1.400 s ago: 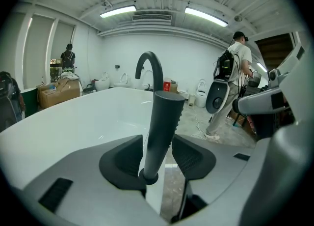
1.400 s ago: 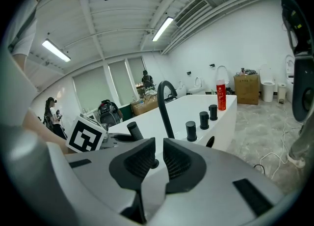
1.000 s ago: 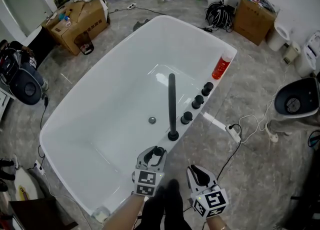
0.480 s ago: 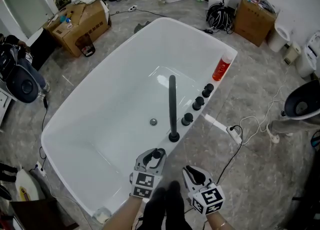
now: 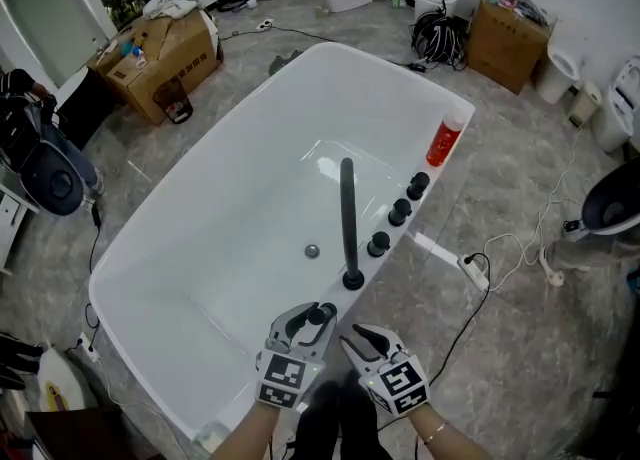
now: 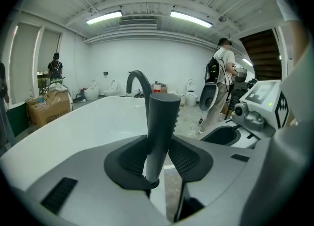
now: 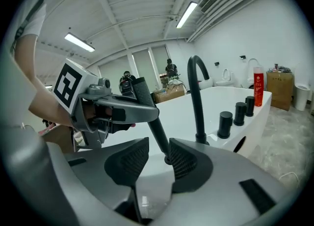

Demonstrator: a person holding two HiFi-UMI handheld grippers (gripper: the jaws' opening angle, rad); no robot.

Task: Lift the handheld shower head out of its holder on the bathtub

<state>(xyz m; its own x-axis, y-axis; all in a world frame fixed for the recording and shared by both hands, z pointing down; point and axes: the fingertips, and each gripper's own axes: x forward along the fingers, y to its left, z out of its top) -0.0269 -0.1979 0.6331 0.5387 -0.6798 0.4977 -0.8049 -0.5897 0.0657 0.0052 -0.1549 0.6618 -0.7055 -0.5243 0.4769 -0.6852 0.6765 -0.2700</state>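
Note:
The black handheld shower head (image 5: 318, 314) stands at the near end of the white bathtub (image 5: 165, 233). My left gripper (image 5: 306, 320) is shut on its thick upper handle (image 6: 159, 131), both pads pressed against it. Close on its right, my right gripper (image 5: 362, 340) has its jaws opening. In the right gripper view the thinner lower stem of the shower head (image 7: 156, 127) runs between my right gripper's (image 7: 158, 158) pads, which stand around it without pressing. The left gripper (image 7: 98, 107) shows there holding the top. The holder itself is hidden behind the jaws.
A tall black spout (image 5: 347, 218) and three black knobs (image 5: 400, 212) line the tub's right rim, with a red bottle (image 5: 443, 138) further along. A power strip and cables (image 5: 470, 266) lie on the floor to the right. Cardboard boxes (image 5: 165, 43) sit at the far left.
My right gripper has swung left and down, close beside the left one, and its jaws have widened. The left gripper has risen slightly with the shower head handle.

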